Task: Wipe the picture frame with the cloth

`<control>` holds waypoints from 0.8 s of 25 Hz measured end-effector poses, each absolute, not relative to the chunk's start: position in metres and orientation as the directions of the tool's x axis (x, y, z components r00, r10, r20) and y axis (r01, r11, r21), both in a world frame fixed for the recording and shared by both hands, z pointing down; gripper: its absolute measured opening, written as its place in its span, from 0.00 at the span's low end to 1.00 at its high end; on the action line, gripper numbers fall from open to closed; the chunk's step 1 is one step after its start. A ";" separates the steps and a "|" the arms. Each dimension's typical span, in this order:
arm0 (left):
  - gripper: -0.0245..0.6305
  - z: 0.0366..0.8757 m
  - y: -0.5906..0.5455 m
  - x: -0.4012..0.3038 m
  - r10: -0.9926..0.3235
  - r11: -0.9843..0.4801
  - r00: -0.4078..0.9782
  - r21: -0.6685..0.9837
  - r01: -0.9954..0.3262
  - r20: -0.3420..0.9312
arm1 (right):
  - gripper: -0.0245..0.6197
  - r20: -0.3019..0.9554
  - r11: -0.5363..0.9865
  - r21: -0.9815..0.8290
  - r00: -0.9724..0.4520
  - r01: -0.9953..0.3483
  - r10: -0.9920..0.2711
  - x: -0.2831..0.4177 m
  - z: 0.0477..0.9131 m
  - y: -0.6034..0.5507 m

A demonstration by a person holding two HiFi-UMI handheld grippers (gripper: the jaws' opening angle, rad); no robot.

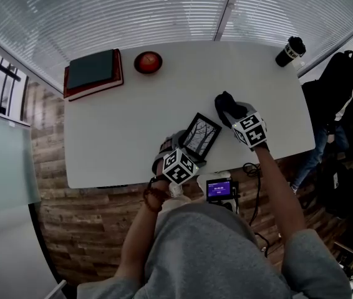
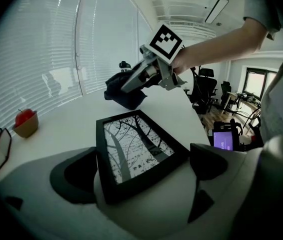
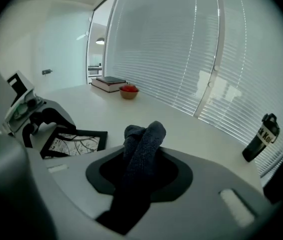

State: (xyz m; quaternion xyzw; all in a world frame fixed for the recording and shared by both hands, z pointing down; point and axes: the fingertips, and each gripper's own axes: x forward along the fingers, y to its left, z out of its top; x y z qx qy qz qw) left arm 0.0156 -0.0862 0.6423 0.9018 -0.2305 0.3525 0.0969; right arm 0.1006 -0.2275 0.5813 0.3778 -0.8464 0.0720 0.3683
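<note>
Left gripper (image 2: 142,168) clamped on near edge of picture frame (image 1: 201,136); right gripper (image 3: 141,169) pinched dark cloth (image 3: 144,139), held just beyond frame's far corner, apart from it

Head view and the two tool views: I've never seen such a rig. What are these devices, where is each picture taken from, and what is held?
No robot: a person holds a two-jaw tool in each hand; the marker cubes belong to them. The head view looks down from the person's head onto the white table. Each other view rides on one tool and looks along its jaws. The left tool grips a black frame; the right tool grips a dark cloth. Farther back on the table are books, an apple and a black cup.
</note>
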 end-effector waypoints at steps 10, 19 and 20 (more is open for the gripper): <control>0.92 0.642 -0.087 0.014 -0.347 -0.875 0.644 0.011 -0.484 0.682 | 0.23 0.756 0.673 -0.090 -0.490 -0.734 -0.433 0.081 0.627 -0.206; 0.92 0.643 -0.087 0.013 -0.345 -0.877 0.645 0.011 -0.481 0.682 | 0.22 0.767 0.727 -0.091 -0.513 -0.681 -0.386 0.062 0.621 -0.190; 0.92 0.643 -0.087 0.013 -0.345 -0.877 0.646 0.011 -0.480 0.681 | 0.22 0.771 0.748 -0.045 -0.499 -0.663 -0.396 0.060 0.619 -0.189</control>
